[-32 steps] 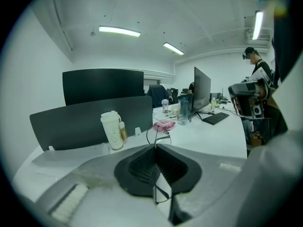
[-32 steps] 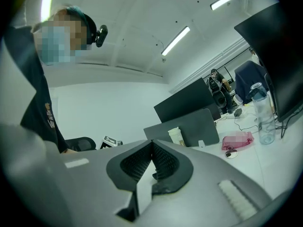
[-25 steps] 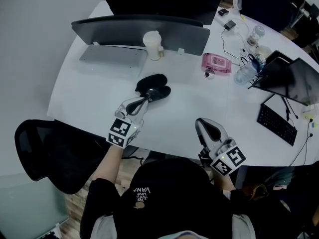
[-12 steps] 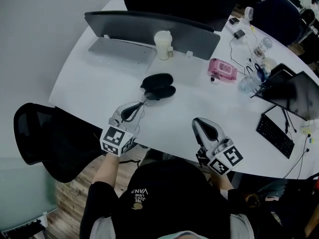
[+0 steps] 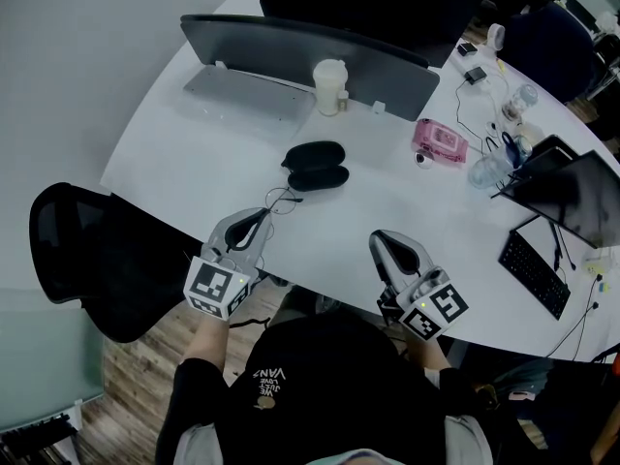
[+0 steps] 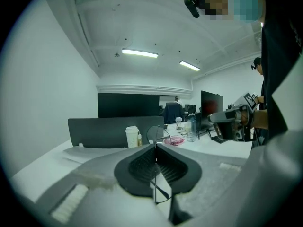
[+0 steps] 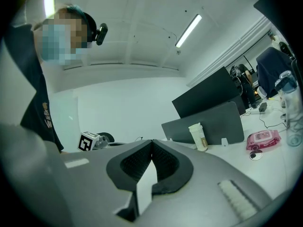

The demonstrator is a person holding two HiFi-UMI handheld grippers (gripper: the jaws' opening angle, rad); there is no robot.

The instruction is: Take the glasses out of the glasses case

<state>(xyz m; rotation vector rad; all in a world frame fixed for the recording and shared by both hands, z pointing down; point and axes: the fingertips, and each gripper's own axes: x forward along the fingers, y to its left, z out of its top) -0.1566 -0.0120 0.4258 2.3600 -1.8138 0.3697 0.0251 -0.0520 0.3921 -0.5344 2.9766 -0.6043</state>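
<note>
The black glasses case (image 5: 316, 167) lies open on the white table (image 5: 174, 153), with nothing visible inside. My left gripper (image 5: 265, 213) is near the table's front edge, shut on thin wire-framed glasses (image 5: 281, 200), well short of the case. In the left gripper view the glasses (image 6: 155, 134) stick out past the closed tips of the left gripper (image 6: 155, 148), one round lens above them. My right gripper (image 5: 382, 237) hovers at the front edge to the right, shut with nothing in it; its tips meet in the right gripper view (image 7: 151, 142).
A grey monitor (image 5: 310, 54) stands behind the case with a white cup (image 5: 331, 74) in front of it. A pink wipes pack (image 5: 441, 138), clear bottle (image 5: 484, 170), dark screen (image 5: 572, 184) and keyboard (image 5: 538, 257) are at the right. A black chair (image 5: 87, 260) stands at the left.
My left gripper has drawn back from the case toward the table's front edge, carrying the glasses out with it. The right gripper has stayed put.
</note>
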